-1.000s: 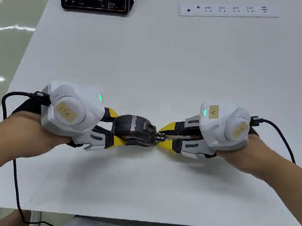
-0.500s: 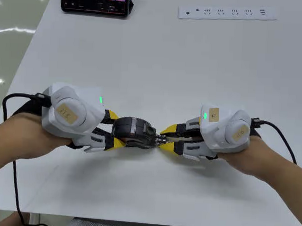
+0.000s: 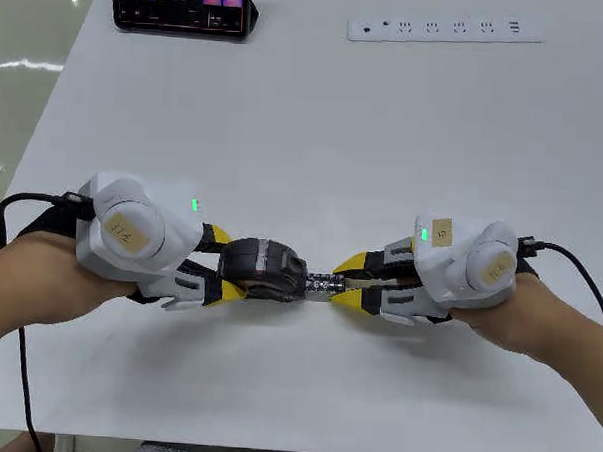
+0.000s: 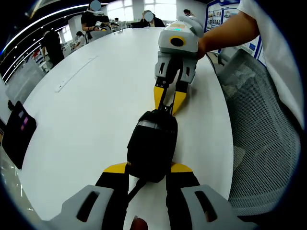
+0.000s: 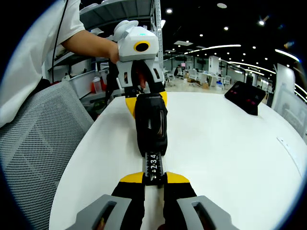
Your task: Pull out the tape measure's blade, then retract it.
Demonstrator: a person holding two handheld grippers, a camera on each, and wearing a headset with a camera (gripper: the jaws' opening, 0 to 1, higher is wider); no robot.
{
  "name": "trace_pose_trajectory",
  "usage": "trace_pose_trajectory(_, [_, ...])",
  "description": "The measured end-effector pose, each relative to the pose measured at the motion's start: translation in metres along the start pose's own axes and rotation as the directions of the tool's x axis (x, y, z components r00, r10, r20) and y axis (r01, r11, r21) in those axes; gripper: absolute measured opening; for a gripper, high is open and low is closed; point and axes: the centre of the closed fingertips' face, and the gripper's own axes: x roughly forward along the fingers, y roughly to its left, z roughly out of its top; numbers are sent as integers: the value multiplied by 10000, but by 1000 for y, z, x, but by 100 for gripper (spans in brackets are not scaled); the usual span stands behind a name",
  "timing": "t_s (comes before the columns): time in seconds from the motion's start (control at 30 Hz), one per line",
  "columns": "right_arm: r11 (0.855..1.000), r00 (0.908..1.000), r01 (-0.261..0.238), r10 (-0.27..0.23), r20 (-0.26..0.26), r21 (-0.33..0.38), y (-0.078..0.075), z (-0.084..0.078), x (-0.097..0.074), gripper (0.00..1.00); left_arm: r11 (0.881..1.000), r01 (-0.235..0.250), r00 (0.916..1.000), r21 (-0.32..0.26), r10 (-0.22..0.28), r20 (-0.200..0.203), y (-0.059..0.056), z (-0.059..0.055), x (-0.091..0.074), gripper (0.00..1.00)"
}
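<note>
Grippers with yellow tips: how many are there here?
2. The left gripper clamps the tape measure; the right gripper, facing it, pinches the short length of drawn-out blade. None seem hidden.

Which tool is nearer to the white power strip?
Right. The right tool, pinching the blade, is on the power strip's side of the table; the left tool, gripping the tape measure case, is farther left.

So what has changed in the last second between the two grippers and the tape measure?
The right gripper has pulled away to the person's right, still shut on the blade, and a short stretch of it now shows. The left gripper stays clamped on the tape measure, low over the table.
</note>
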Motion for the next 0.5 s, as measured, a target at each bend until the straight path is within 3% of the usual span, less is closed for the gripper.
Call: trace_pose_trajectory(0.5, [9998, 9998, 88, -85, -151, 182, 0, -12, -17, 11, 10000, -17, 10000, 48, 17, 19, -1, 2, 0, 24])
